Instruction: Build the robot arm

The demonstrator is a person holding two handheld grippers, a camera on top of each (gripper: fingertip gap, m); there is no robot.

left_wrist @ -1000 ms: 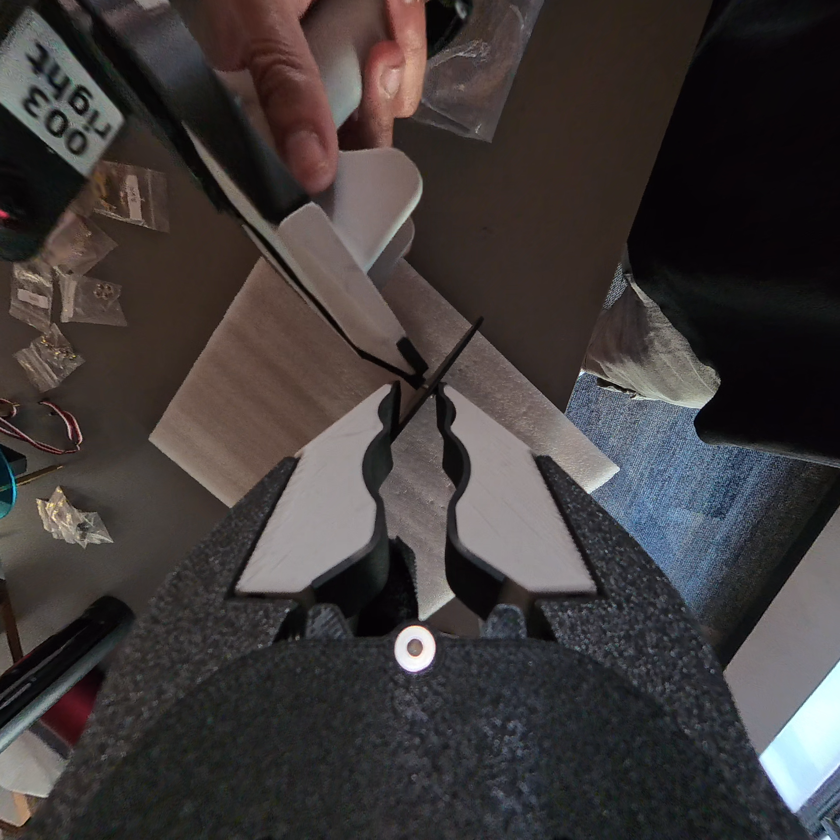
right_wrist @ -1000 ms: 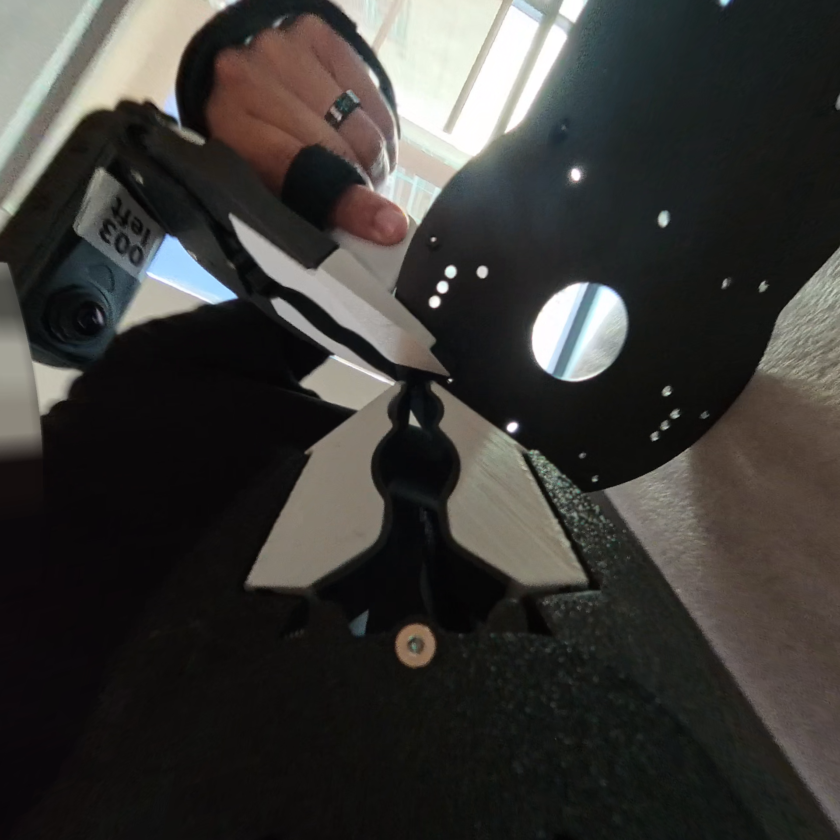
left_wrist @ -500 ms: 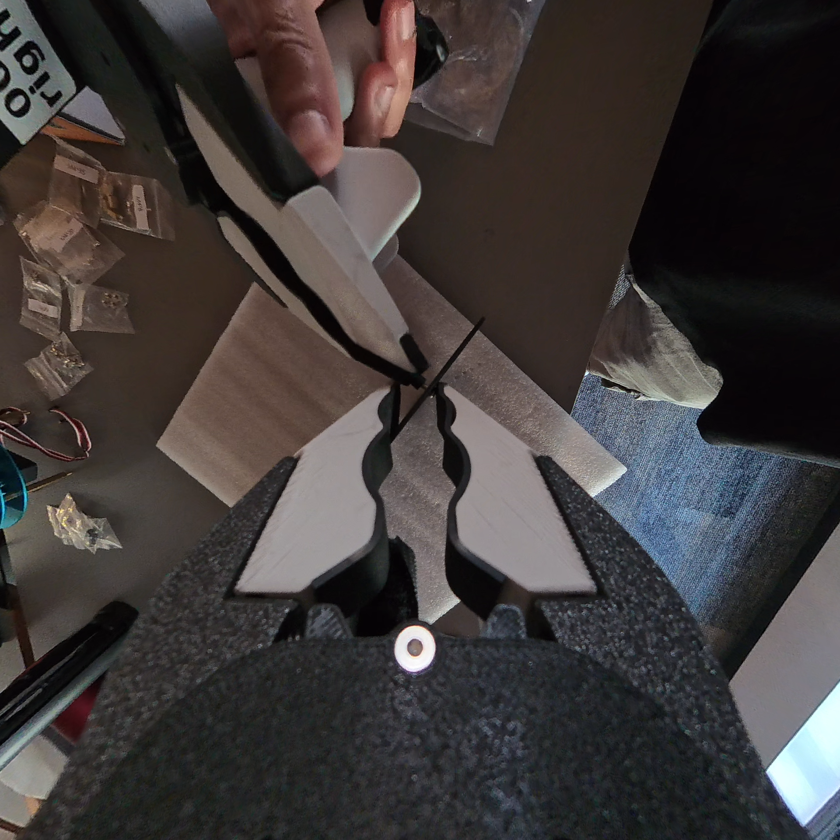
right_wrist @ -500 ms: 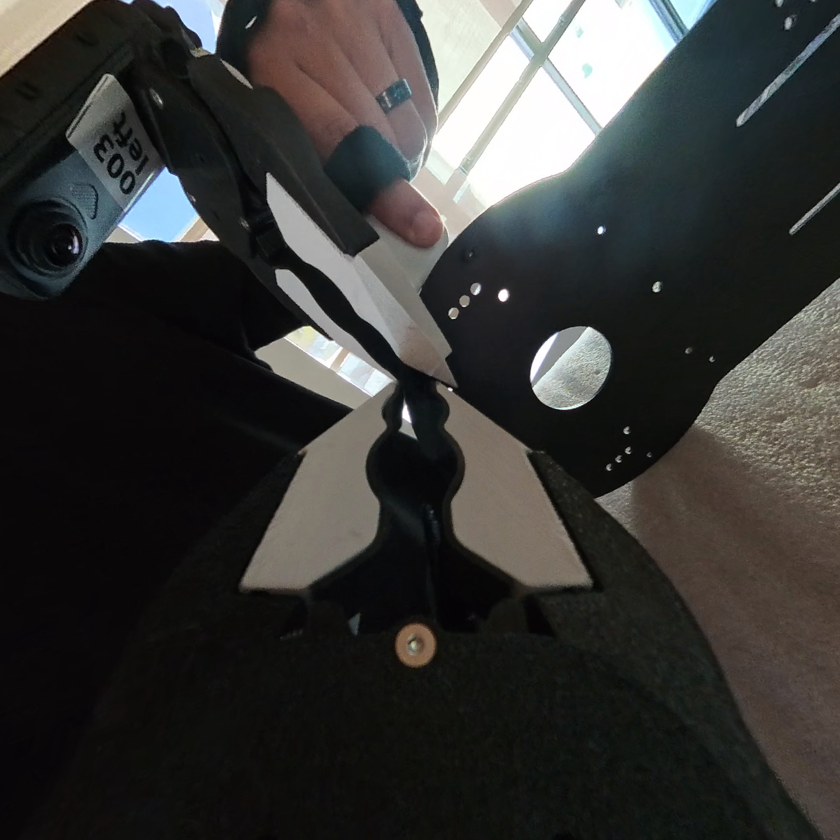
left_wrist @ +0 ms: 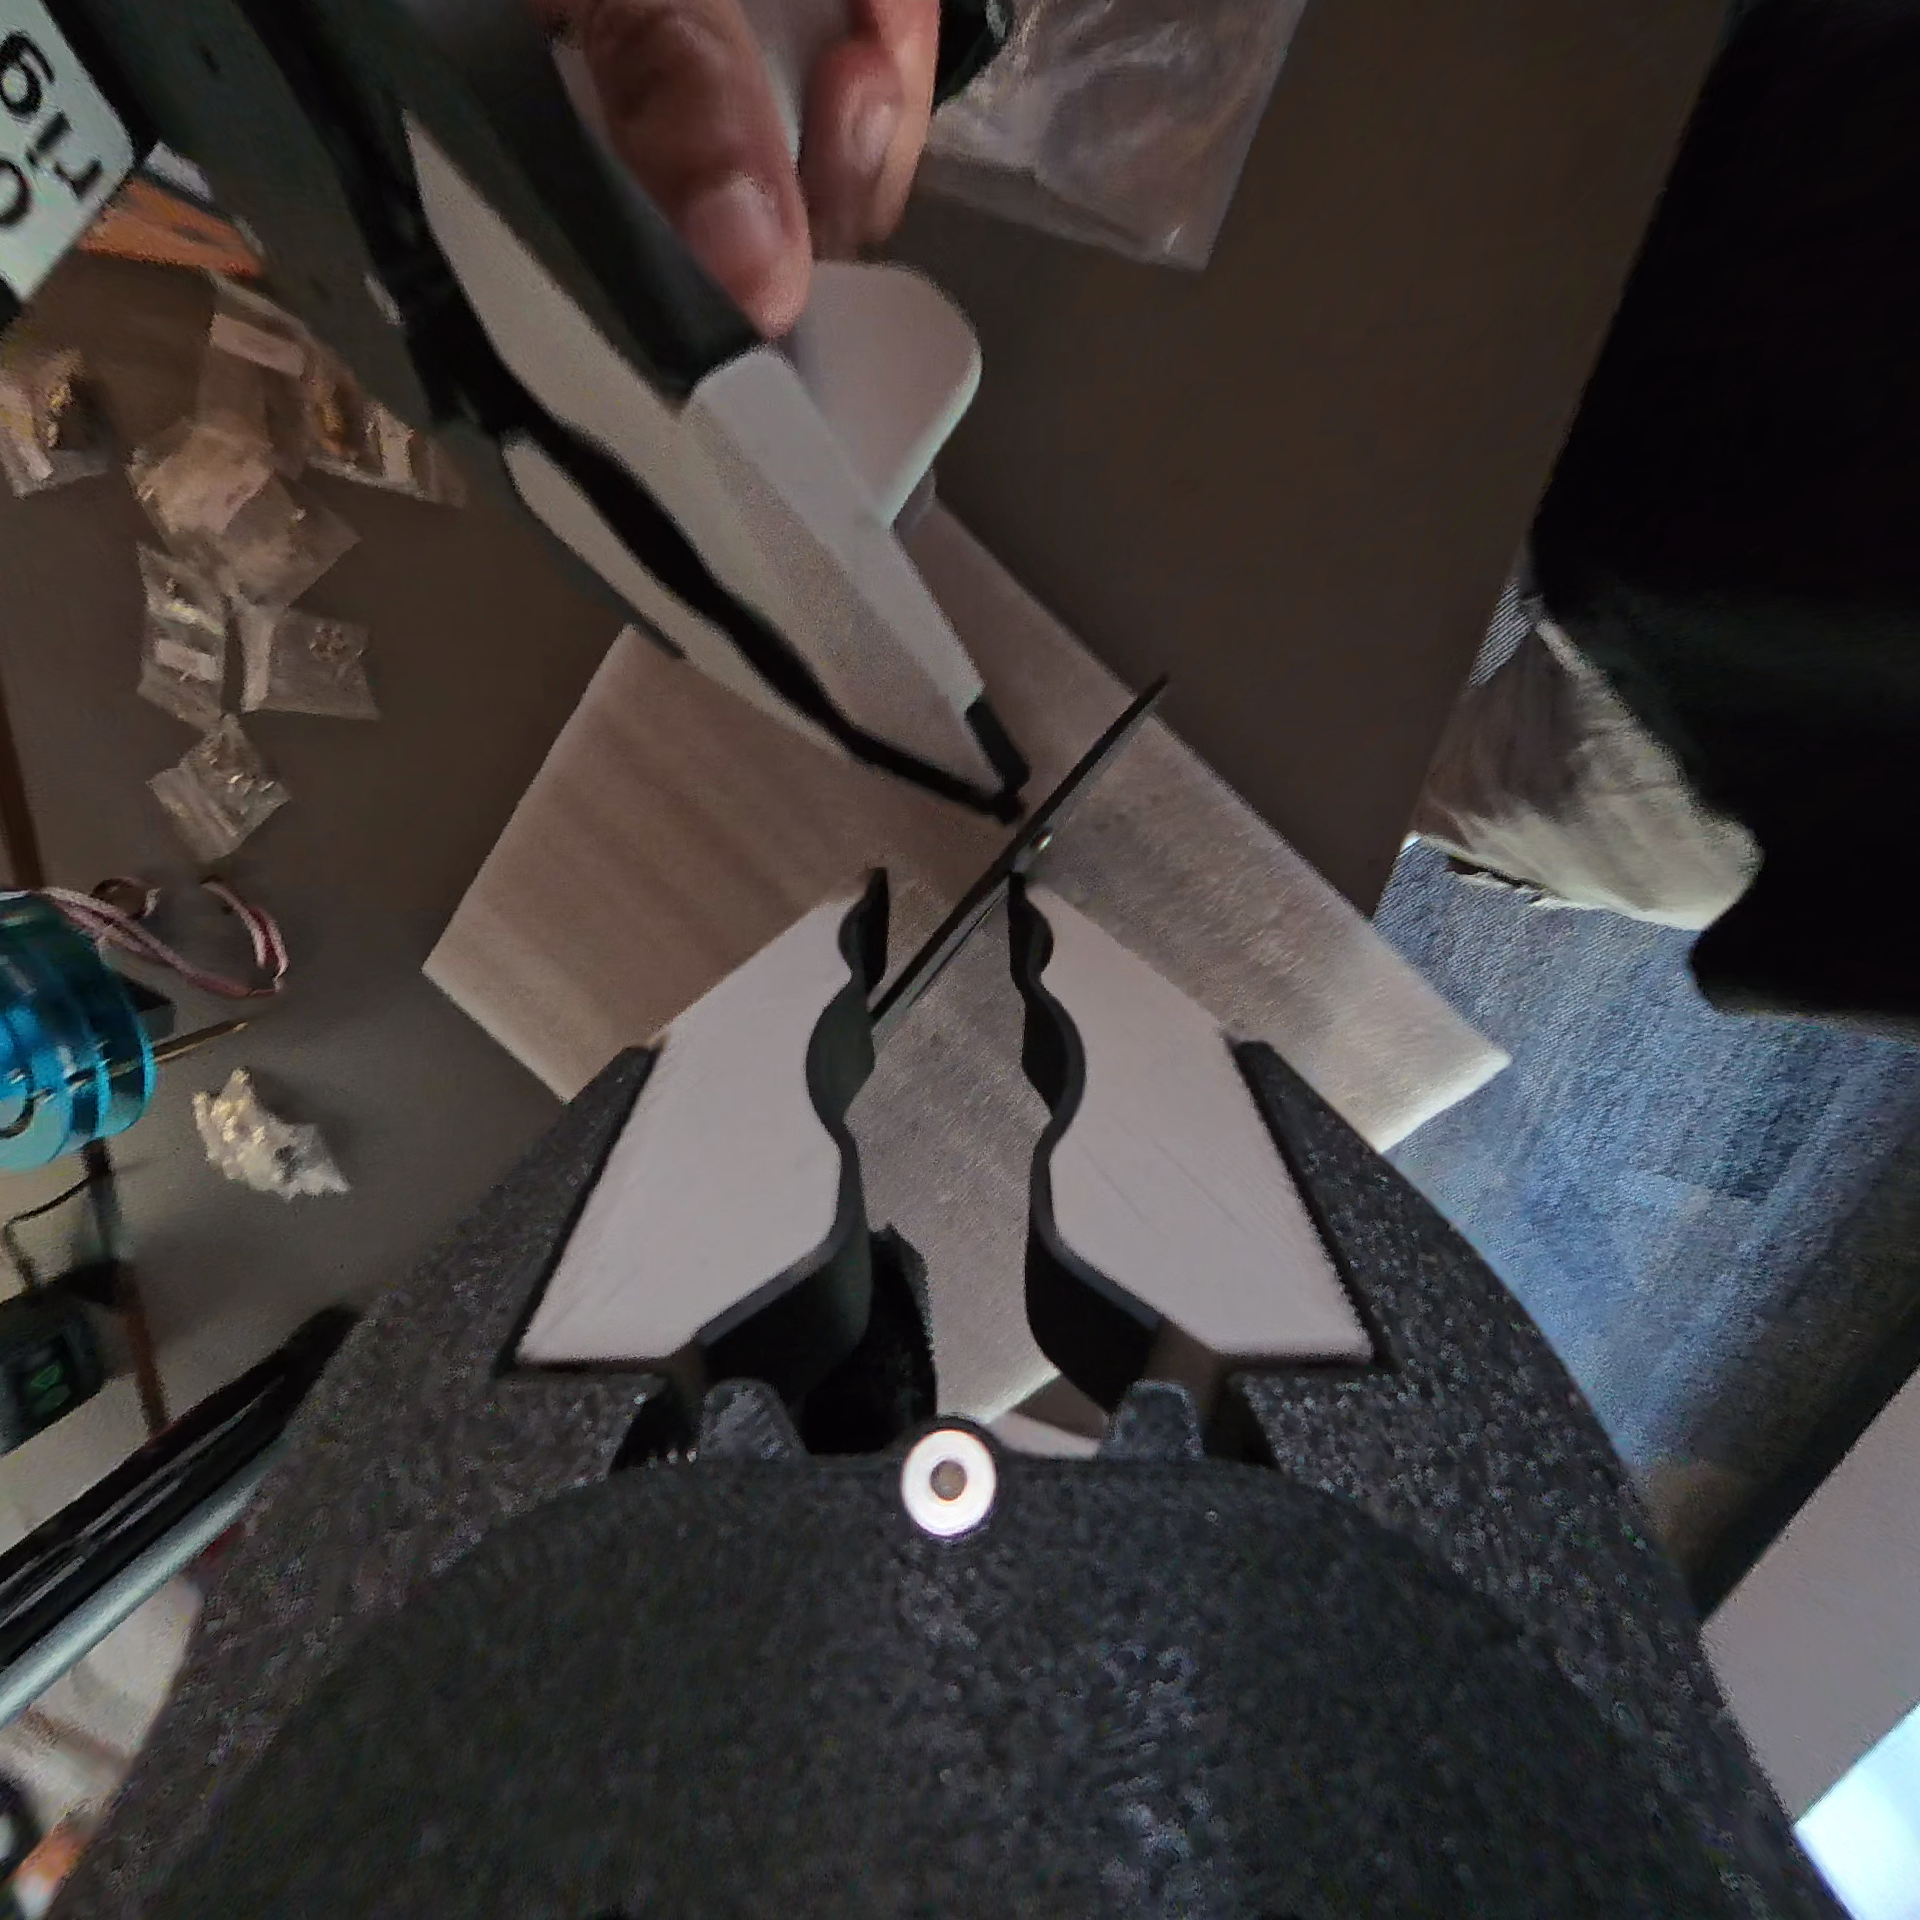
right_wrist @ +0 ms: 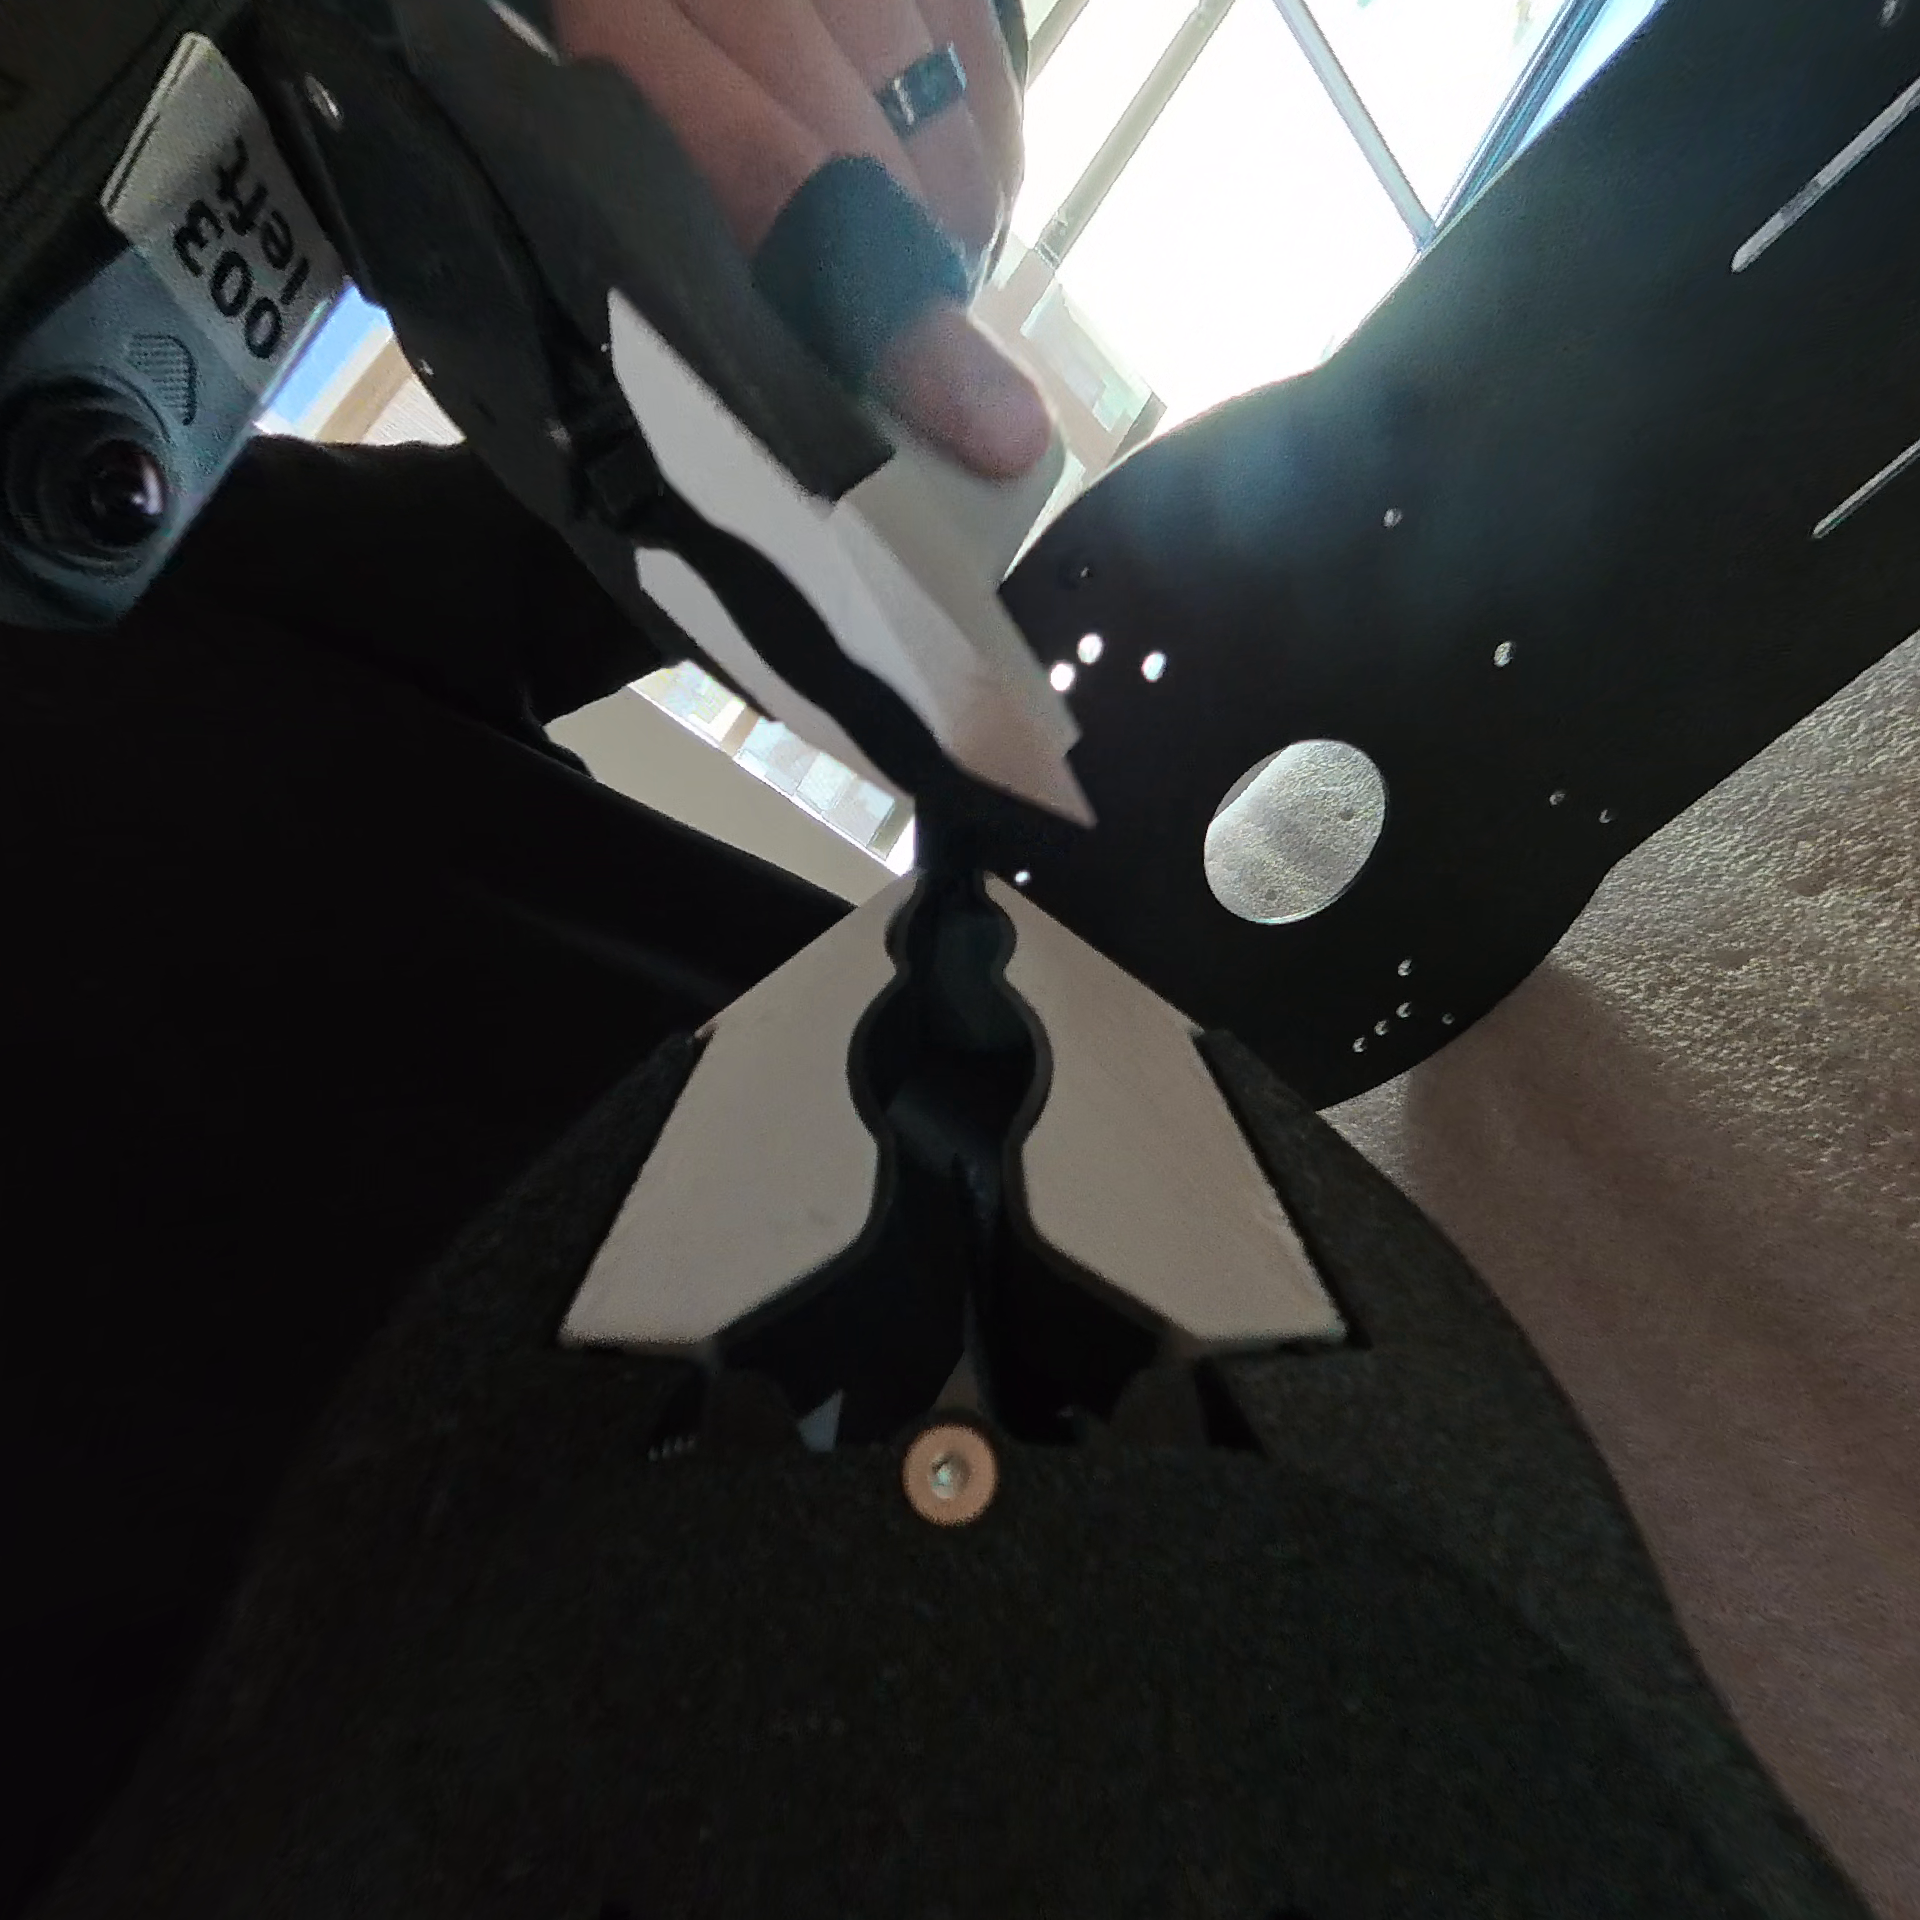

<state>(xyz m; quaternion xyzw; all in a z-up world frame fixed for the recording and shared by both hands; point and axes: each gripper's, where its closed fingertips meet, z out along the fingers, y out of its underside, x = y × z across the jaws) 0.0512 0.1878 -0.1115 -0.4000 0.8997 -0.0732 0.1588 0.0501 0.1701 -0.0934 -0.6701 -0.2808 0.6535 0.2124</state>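
The bench (left_wrist: 1195, 416) fills most of what I see, a plain grey-brown top whose near edge drops to blue carpet on my right. A white foam sheet (left_wrist: 644, 862) lies on it at that near edge, one corner hanging over. Above the sheet, off the bench, is the black plate (right_wrist: 1455, 520), a wide flat panel raised and tilted. My left camera sees it only as a thin dark line edge-on. My right gripper (right_wrist: 951, 899) has its jaws pressed together on the plate's rim, at the narrow end. My left gripper (left_wrist: 945, 894) has its jaws apart with the plate's edge slanting through the gap. It looks to brush the inner pads, but I cannot tell if it truly touches. I judge the plate stiff, thin and fairly light. It looks smooth enough to slip or swing when pinched at one point, so a hold on the bare rim, well in from the corner, seems safest. Small clear plastic bags (left_wrist: 218, 790) lie scattered toward the bench's left side, well apart from the sheet. A blue round object (left_wrist: 62, 1039) sits at the left edge of my left view. Smallest is the plate's round hole (right_wrist: 1294, 831), near my right jaws, with tiny drilled holes around it.
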